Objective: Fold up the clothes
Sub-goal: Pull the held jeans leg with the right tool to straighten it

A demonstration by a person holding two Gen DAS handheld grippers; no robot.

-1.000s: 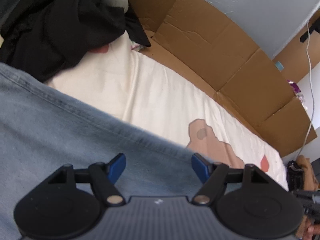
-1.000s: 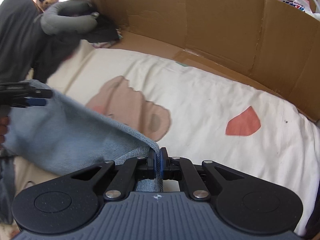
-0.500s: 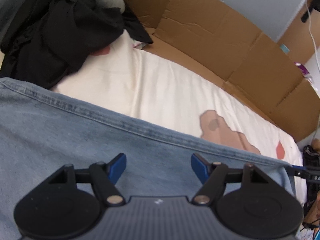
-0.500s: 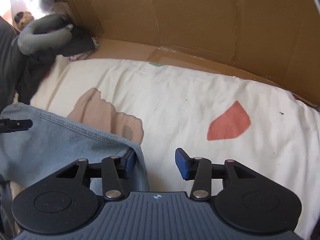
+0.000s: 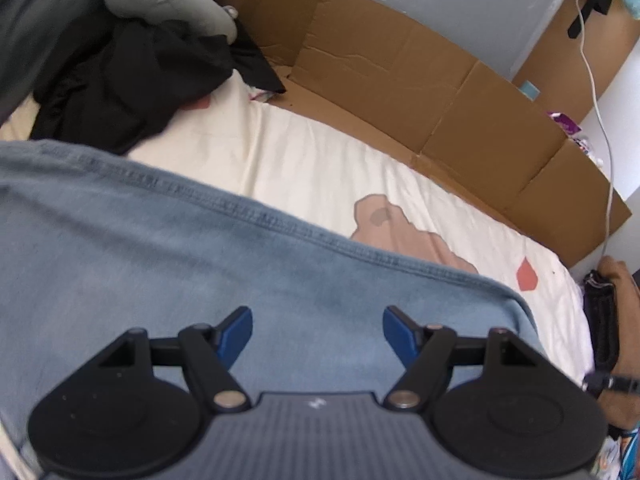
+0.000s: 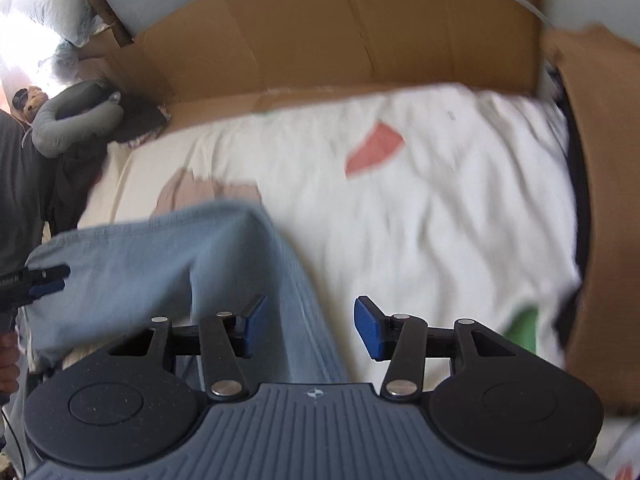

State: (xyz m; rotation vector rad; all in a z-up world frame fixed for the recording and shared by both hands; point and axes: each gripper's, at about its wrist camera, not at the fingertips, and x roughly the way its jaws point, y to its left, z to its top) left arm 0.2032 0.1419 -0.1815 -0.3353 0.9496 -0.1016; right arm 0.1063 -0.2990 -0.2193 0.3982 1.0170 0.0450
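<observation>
Both my tongs are spread wide with nothing pinched in them. Under my left gripper [image 5: 317,330] it's all light blue denim jeans [image 5: 160,264], soft faded cotton with a double-stitched hem running in a long diagonal line just past the blue rubbery fingertips [image 5: 236,330]. Through my right gripper [image 6: 308,326] the same jeans [image 6: 168,252] look like a folded slab lying on the bed, one edge trailing down between the blue pads, not gripped. It's blurry on that side, so fabric detail is hard to make out.

Past the denim is the cream bedsheet [image 5: 320,164], a bit wrinkled, printed with a tan blobby patch [image 5: 400,232] and a small coral-red shape [image 5: 527,274]. Off to the far left is a heap of crumpled black clothing [image 5: 120,80] with a smooth grey neck pillow [image 6: 70,126] curled on top. Flat brown cardboard [image 5: 420,76], creased at the folds, lines the far edge of the bed against a pale wall.
</observation>
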